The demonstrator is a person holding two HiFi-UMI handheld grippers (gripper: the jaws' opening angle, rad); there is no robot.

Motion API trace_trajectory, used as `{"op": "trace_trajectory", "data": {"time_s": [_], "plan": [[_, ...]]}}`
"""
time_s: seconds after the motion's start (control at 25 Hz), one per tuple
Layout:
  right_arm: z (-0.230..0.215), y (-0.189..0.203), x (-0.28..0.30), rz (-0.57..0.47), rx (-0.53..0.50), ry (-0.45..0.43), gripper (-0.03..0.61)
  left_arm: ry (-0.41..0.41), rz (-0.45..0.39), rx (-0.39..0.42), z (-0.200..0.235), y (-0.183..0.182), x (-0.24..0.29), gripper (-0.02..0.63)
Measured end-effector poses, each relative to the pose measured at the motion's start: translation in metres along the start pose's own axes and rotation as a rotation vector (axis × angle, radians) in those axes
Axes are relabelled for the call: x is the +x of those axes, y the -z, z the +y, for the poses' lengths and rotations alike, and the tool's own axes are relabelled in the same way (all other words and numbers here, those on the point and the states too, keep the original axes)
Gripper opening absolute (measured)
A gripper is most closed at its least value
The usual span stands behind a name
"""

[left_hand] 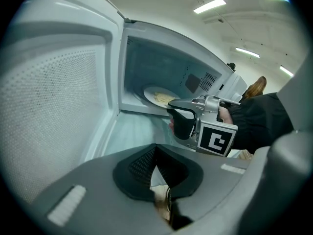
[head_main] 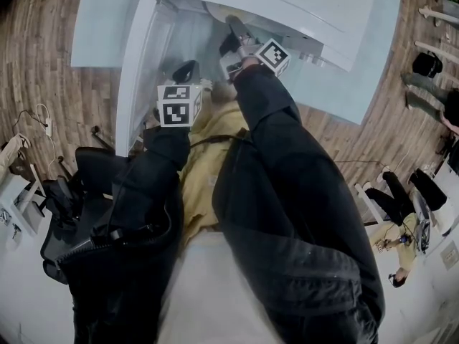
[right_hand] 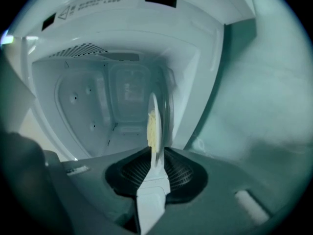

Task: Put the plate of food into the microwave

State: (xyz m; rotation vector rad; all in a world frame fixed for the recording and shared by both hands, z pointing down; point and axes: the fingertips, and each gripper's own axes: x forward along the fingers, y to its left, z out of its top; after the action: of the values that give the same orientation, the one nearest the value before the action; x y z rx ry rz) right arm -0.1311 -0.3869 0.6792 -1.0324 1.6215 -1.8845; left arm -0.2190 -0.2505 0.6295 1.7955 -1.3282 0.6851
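You have the plate most of the way in. It sits inside the mouth of the microwave with the food on it, and its near rim is between your right tongs. The pads lie against that rim on both sides, so I read it as grasped, if lightly. I cannot tell whether the plate already rests on the floor of the cavity. By my judgement you have yet to settle it flat, let go and draw the tongs out. The door stands wide open, so shutting it may follow.

Your right arm is stretched forward over the desk, with the tongs near level and rolled on their side, reaching into the cavity. Your left arm is bent close to your body. Your left tongs tip downward by the open door, clenched on nothing, apart from the plate.
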Motion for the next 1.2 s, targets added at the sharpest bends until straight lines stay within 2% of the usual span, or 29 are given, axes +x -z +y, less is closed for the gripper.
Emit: {"op": "trace_trajectory", "data": {"time_s": [0.04,0.24,0.4,0.48,0.56,0.88,1.0,1.2], "plan": [[0.001,0.003,-0.001,0.010,0.010,-0.004,0.081,0.000,-0.001,0.001,-0.001,0.000,0.000,0.000],[0.013,0.021,-0.014,0.063,0.002,-0.007,0.094,0.005,-0.012,0.011,-0.007,0.000,-0.003,-0.001],[0.027,0.035,-0.036,0.115,-0.084,-0.002,0.092,0.011,-0.031,0.020,-0.017,-0.005,-0.008,0.000],[0.035,0.041,-0.051,0.128,-0.197,0.022,0.076,0.014,-0.050,0.022,-0.023,-0.009,-0.012,0.000],[0.046,0.044,-0.067,0.121,-0.357,0.064,-0.003,0.014,-0.082,0.026,-0.029,-0.016,-0.018,0.000],[0.137,0.034,-0.122,0.097,-1.021,0.102,-0.005,0.029,-0.251,0.094,-0.077,-0.074,-0.047,0.000],[0.172,0.022,-0.143,0.038,-1.174,0.087,-0.005,0.043,-0.311,0.131,-0.103,-0.095,-0.059,0.000],[0.209,0.003,-0.171,-0.052,-1.290,0.080,-0.005,0.063,-0.395,0.189,-0.141,-0.121,-0.076,0.000]]}}
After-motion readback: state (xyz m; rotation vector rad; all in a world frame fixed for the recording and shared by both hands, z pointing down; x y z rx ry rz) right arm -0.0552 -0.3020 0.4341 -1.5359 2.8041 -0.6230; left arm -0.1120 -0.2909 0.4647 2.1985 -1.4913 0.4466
